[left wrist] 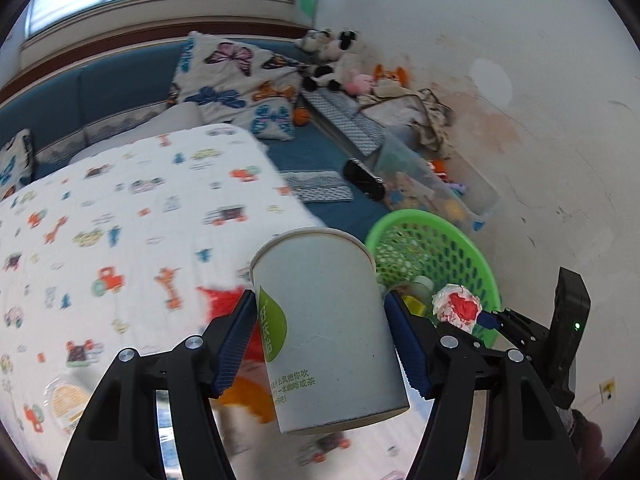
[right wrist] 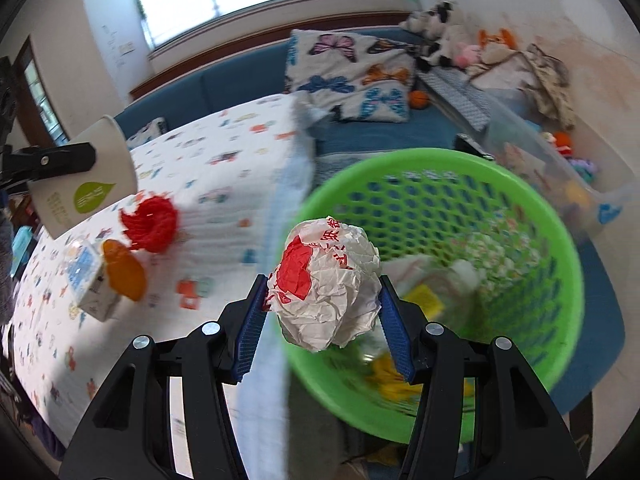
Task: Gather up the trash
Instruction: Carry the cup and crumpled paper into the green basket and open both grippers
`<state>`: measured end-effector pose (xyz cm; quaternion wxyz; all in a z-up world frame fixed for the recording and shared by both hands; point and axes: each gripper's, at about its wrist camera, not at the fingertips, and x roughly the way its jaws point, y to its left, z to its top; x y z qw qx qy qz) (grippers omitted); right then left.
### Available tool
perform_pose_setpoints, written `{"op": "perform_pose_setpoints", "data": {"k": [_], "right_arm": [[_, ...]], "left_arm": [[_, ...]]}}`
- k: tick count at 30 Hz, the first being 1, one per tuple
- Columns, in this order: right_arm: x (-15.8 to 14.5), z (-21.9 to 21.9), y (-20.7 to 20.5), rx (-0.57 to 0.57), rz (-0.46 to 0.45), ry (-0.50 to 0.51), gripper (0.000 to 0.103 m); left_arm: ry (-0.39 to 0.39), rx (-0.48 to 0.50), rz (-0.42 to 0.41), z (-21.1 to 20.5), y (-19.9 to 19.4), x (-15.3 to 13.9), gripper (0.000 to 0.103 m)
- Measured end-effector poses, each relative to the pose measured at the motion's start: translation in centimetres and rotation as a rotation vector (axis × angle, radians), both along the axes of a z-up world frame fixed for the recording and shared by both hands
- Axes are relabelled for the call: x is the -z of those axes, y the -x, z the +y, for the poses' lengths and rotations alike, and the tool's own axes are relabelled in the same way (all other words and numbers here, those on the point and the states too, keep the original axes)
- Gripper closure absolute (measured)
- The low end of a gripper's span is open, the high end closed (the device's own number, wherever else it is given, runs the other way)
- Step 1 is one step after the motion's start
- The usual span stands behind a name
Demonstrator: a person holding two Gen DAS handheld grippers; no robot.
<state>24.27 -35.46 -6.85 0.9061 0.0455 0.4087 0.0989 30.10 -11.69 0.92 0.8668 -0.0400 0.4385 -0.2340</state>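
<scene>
Your left gripper [left wrist: 320, 336] has its blue pads clamped on both sides of a white paper cup [left wrist: 326, 332], which leans with its open rim toward twelve o'clock and a green leaf logo on its left face, and the cup hangs over the edge of the table cloth [left wrist: 120, 220] printed with little vehicles and giraffes. From that same wrist view the green mesh basket [left wrist: 460, 256] sits at about two o'clock from the cup, just beyond the table edge, with scraps already lying inside it. Your right gripper [right wrist: 322, 308] is closed tight on a crumpled white paper ball with red print [right wrist: 326, 284], pads pressing on either side, and the ball sits over the near rim of the basket, at the nine o'clock side of its opening. In the right wrist view the cup shows at ten o'clock, gripped by the other claw above the table. Still on the cloth you have a red frilly piece [right wrist: 152, 224], an orange object [right wrist: 126, 270] at its seven o'clock, and a small white carton with blue print [right wrist: 90, 280] touching the orange one. Behind it all, at twelve o'clock, a butterfly cushion [right wrist: 352, 76] rests on the blue sofa [right wrist: 240, 80]
</scene>
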Motion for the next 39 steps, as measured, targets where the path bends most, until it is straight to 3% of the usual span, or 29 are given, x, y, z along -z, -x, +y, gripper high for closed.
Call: {"op": "perform_pose_setpoints", "data": {"k": [13,18,31,34,39], "right_arm": [[1.4,-7.3,1.1,0.184,0.039,0.024,0.046],[1.8,-8.4,1.4,0.217,0.045,0.015,0.035],[1.2,-8.9,2.7,0.223,0.023,-0.011,0.032],[1.1,-8.8,2.9,0.217,0.02,-0.015,0.031],[0.8,-8.8,3.3,0.218,0.012,-0.027,0.031]], "left_arm": [[-0.03,0.135,0.0,-8.7,-0.5,1.2,0.04],[-0.052,0.166,-0.006,-11.3,-0.9,2.0,0.039],[-0.117,0.22,-0.016,-15.8,-2.1,4.3,0.038],[-0.12,0.231,-0.019,-16.3,-2.0,4.7,0.033],[-0.125,0.239,-0.02,-16.3,-1.6,4.8,0.032]]}}
